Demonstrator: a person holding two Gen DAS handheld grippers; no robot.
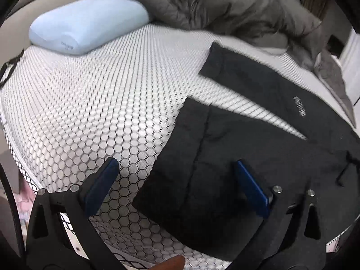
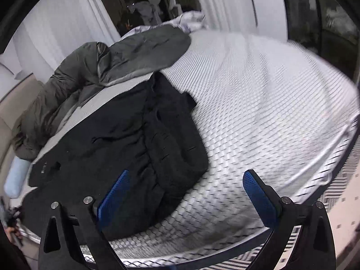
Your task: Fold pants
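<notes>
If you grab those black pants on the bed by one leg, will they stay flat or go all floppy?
Probably floppy: the black pants already lie in soft creases and bunch at the waistband. They look thin, so likely light. Lifted by one leg, the rest would probably dangle and drag over the honeycomb-patterned sheet rather than slide stiffly.

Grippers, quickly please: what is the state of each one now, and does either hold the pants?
Left gripper: open, holds nothing, above the black pants.
Right gripper: open, holds nothing.

My views were evenly, softly lit; motion blur smeared the mattress (image 2: 258,90) toward twelve, and fisheye edges curved darkly.
</notes>
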